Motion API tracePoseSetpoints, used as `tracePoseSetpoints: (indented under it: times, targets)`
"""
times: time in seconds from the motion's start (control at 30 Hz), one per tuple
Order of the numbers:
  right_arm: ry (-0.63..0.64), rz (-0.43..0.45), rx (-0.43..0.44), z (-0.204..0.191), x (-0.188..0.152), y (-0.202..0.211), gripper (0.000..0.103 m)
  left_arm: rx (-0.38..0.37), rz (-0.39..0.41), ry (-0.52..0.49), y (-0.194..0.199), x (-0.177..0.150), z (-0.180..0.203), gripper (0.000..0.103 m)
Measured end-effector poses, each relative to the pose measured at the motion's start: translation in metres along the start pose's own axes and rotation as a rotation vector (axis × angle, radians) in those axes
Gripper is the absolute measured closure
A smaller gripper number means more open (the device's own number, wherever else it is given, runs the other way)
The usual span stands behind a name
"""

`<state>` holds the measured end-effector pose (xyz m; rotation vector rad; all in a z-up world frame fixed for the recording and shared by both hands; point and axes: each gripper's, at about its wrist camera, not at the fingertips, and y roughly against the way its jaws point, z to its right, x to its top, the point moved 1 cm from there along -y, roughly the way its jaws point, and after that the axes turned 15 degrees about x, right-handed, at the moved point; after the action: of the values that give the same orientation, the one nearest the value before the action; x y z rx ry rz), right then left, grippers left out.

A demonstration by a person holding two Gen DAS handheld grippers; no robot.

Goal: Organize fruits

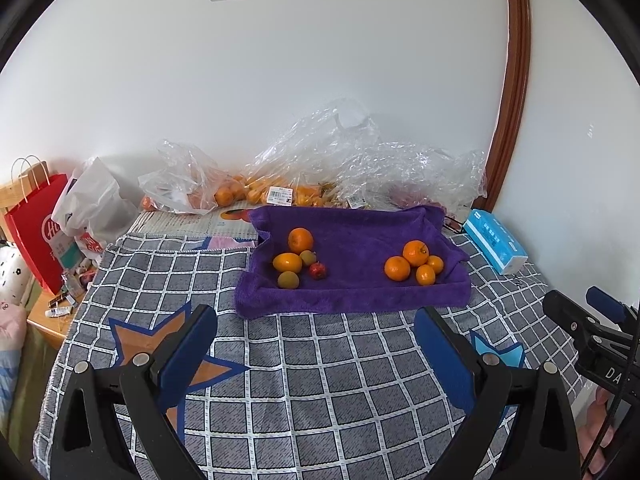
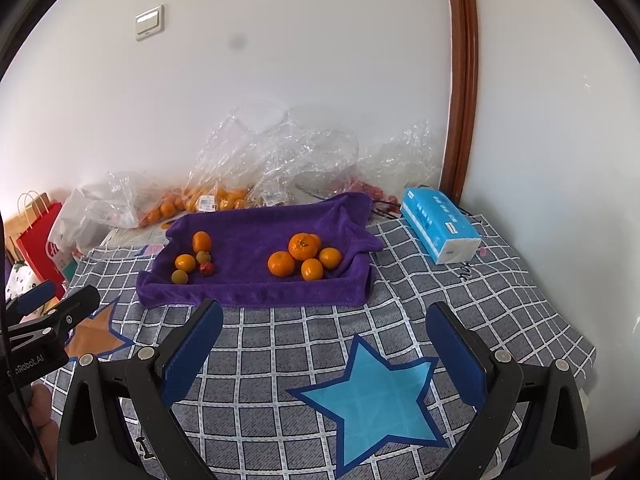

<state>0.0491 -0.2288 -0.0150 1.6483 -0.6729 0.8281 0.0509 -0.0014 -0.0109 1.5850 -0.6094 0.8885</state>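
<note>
Two hand-held grippers, each seen from its own wrist camera, point forward side by side. The left gripper (image 1: 316, 336) has black arms and blue-padded fingers (image 1: 188, 350); its jaws are spread wide with nothing between them. The right gripper (image 2: 324, 332) looks the same, jaws equally wide and holding nothing. Each gripper shows at the edge of the other's view: the right gripper at the far right, the left gripper at the far left, with a little of the person's skin below each.

home bedroom: star-patterned bedspread (image 2: 280, 360)
</note>
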Motion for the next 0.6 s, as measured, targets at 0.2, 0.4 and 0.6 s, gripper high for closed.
tracePoseSetpoints:
  times: [0.2, 0.4, 0.6]
  targets:
    - [0.001, 0.004, -0.001, -0.0014, -0.0009, 0.0021, 0.003, 0.002, -0.009, -0.004, 0.0009, -0.0031, -0.0002, 0.003]
    - [0.003, -0.002, -0.001, -0.0035, -0.0016, 0.0, 0.003, 0.003, -0.01, 0.0, 0.0013, -0.0026, -0.0023, 0.003]
    - [0.001, 0.006, 0.001, -0.0038, -0.002, 0.0024, 0.003, 0.002, -0.009, 0.003, 0.002, -0.0032, -0.0025, 0.003]
